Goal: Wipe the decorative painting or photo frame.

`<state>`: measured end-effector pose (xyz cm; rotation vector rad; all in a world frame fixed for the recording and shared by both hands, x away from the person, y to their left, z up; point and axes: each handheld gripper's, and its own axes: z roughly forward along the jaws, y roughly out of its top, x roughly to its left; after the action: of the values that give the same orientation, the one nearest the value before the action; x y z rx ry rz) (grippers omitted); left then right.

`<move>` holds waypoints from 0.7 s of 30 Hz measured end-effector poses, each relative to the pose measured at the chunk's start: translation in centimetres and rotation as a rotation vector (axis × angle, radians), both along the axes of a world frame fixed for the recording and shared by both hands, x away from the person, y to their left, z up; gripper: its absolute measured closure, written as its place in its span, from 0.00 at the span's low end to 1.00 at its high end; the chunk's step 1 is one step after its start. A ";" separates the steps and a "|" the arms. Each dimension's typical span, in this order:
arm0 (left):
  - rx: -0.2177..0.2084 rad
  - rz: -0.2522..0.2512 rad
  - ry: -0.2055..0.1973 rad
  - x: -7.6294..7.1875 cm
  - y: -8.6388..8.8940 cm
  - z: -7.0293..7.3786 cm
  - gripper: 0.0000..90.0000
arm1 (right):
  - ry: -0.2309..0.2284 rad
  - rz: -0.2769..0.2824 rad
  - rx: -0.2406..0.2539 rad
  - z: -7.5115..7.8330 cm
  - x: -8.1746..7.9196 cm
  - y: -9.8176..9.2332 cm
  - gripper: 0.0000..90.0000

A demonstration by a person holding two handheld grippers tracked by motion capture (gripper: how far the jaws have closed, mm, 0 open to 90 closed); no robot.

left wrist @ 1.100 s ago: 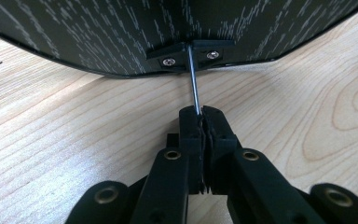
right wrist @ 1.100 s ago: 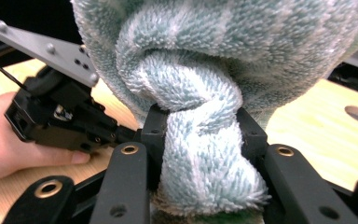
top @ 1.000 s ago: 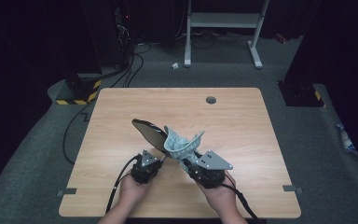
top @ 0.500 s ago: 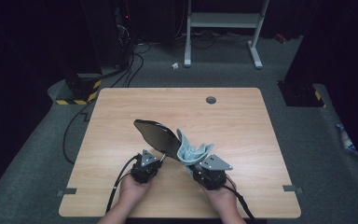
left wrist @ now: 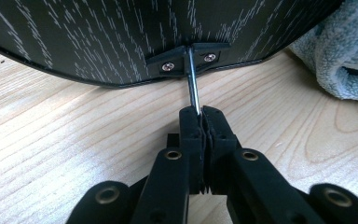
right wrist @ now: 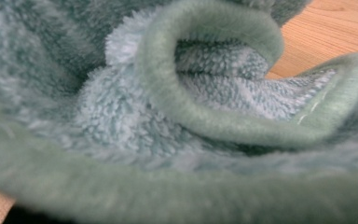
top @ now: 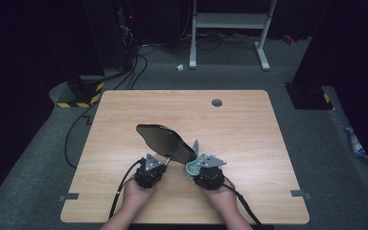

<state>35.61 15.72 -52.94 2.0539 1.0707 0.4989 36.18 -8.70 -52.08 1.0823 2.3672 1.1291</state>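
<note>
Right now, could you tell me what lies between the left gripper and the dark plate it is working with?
A thin metal rod: the left gripper is shut on its near end, and its far end joins a screwed bracket on the dark plate, as the left gripper view shows.

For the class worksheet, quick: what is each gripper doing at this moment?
Left gripper: closed on the thin metal rod of the dark oval panel.
Right gripper: closed, holding the fluffy pale green cloth.

The table is well lit from above while the room around stays dark. The cloth is blurred in the right gripper view.
</note>
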 end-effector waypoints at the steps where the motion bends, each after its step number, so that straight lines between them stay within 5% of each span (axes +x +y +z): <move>1: 0.000 0.000 0.001 0.0 0.0 0.0 0.97 | -0.008 0.008 -0.006 0.0 0.0 -0.1 0.71; 14: 0.006 -0.002 -0.003 0.0 0.0 0.0 0.97 | -0.100 -0.019 0.023 3.2 -2.3 -2.8 0.71; 21: 0.007 -0.001 -0.005 0.0 0.0 0.0 0.97 | -0.163 -0.098 0.027 5.7 -2.4 -5.7 0.70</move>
<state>35.59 15.68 -52.93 2.0585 1.0657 0.5080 33.82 -14.42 -46.36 1.0601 2.1561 1.1705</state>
